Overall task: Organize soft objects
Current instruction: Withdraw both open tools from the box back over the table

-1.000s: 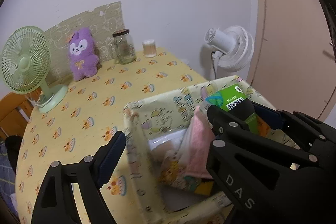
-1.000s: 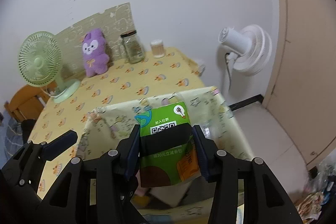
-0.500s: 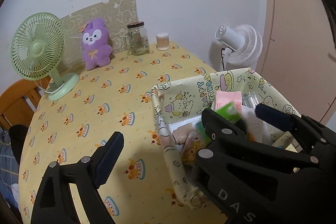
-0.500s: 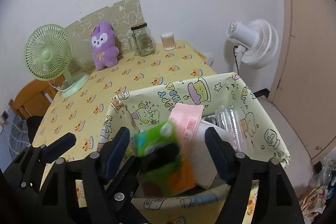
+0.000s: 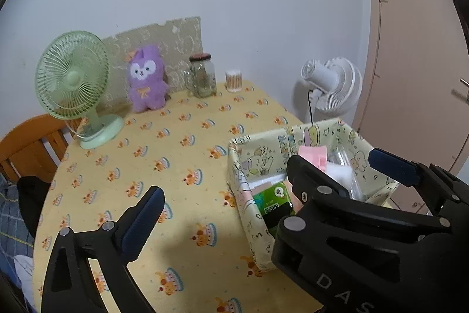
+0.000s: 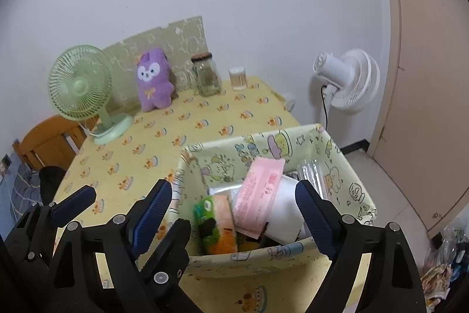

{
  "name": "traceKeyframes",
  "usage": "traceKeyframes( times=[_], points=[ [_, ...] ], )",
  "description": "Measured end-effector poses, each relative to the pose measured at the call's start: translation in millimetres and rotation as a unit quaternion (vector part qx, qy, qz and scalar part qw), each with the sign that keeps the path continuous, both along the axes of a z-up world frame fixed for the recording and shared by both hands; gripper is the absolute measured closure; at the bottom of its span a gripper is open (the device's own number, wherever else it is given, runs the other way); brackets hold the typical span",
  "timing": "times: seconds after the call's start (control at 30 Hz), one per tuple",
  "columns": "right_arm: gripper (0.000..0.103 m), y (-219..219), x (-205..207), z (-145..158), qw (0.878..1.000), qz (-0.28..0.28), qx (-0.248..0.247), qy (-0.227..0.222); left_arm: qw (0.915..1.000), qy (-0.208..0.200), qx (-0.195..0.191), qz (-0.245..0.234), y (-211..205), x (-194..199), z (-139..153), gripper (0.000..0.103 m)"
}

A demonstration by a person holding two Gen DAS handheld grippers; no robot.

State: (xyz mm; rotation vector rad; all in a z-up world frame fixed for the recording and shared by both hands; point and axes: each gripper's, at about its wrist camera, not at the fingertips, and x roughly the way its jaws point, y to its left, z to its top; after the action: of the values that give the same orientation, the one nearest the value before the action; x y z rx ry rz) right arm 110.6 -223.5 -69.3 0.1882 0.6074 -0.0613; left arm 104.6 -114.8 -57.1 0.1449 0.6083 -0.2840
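Observation:
A fabric storage box with cartoon prints (image 6: pixel 346 166) (image 5: pixel 243 157) sits at the table's near right corner. Inside lie a green packet (image 6: pixel 206 214) (image 5: pixel 271 201), a pink packet (image 6: pixel 258 195) (image 5: pixel 313 156), a white pack (image 6: pixel 285 213) and a clear plastic pack (image 6: pixel 310 169). My right gripper (image 6: pixel 231 213) is open and empty above the box, its fingers astride it. My left gripper (image 5: pixel 261 181) is open and empty over the box's left wall. A purple plush toy (image 5: pixel 146 84) (image 6: pixel 154 79) stands at the back of the table.
A green desk fan (image 5: pixel 76 87) stands at the back left. A glass jar (image 5: pixel 202 75) and a small cotton-swab tub (image 5: pixel 234 80) stand beside the plush. A white floor fan (image 5: pixel 331 87) is past the table's right edge. A wooden chair (image 5: pixel 26 145) is at left.
My right gripper opened and let go of the green packet, which dropped into the box. Both grippers then drew back and rose from the box.

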Motion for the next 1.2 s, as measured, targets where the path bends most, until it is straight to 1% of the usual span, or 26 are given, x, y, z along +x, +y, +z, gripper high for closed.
traceKeyframes(
  times=[0.07, 0.2, 0.3, 0.4, 0.67, 0.77, 0.97, 1.2],
  points=[
    [0.014, 4, -5, 7, 1.000, 0.002, -0.003, -0.007, 1.0000, -0.009, -0.001, 0.003, 4, -6, 6, 0.001],
    [0.009, 13, -19, 20, 1.000, -0.003, -0.012, -0.024, 0.9996, -0.028, -0.004, 0.010, 14, -17, 17, 0.000],
    [0.008, 17, -27, 28, 0.999, -0.001, -0.008, -0.034, 0.9990, -0.040, -0.008, 0.018, 24, -26, 26, 0.000],
    [0.008, 24, -35, 37, 0.999, 0.004, -0.005, -0.044, 0.9981, -0.052, -0.014, 0.031, 37, -36, 34, 0.000],
    [0.005, 49, -62, 60, 0.996, 0.024, -0.028, -0.084, 0.9932, -0.090, -0.018, 0.072, 70, -62, 53, 0.000],
    [0.005, 54, -70, 65, 0.995, 0.025, -0.030, -0.095, 0.9912, -0.099, -0.016, 0.085, 82, -71, 55, 0.000],
    [0.005, 64, -86, 71, 0.993, 0.026, -0.033, -0.110, 0.9874, -0.112, -0.024, 0.109, 106, -84, 58, 0.000],
    [0.004, 73, -97, 76, 0.991, 0.042, -0.036, -0.120, 0.9836, -0.118, -0.031, 0.133, 124, -91, 58, 0.000]
  ],
)
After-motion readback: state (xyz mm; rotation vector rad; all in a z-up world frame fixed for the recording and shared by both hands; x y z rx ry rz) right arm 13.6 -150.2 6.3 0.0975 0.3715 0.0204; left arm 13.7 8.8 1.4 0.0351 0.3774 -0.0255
